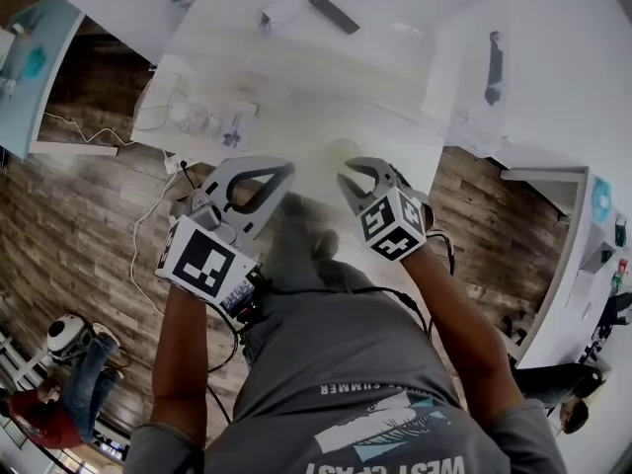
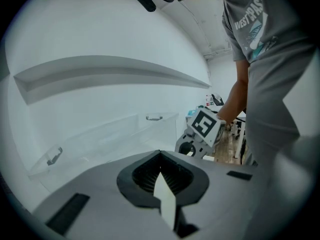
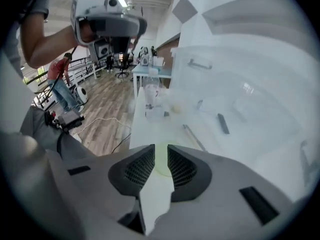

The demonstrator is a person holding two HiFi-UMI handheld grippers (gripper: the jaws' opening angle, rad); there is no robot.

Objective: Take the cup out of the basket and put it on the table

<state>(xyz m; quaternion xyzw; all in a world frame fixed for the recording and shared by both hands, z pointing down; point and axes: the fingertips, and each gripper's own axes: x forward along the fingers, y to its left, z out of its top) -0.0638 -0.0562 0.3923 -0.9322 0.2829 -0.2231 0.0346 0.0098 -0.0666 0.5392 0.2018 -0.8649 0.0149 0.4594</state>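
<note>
A pale green cup [image 1: 343, 152] stands on the white table [image 1: 296, 181] near its front edge, just beyond my right gripper [image 1: 350, 174]. In the right gripper view the cup [image 3: 161, 168] shows low in the gap of that gripper [image 3: 161, 150], whose jaws stand apart and do not press on it. My left gripper [image 1: 284, 170] hovers to the left of the cup, with its jaws together and nothing in them [image 2: 160, 153]. A clear plastic basket [image 2: 125, 134] with handles sits on the table beyond both grippers.
A black remote [image 1: 334, 14] and a dark tool [image 1: 494, 67] lie farther back on the table. A small bottle and loose bits [image 1: 197, 118] sit at the table's left end, with a cable [image 1: 148, 215] trailing onto the wooden floor. A person [image 1: 59, 393] is at lower left.
</note>
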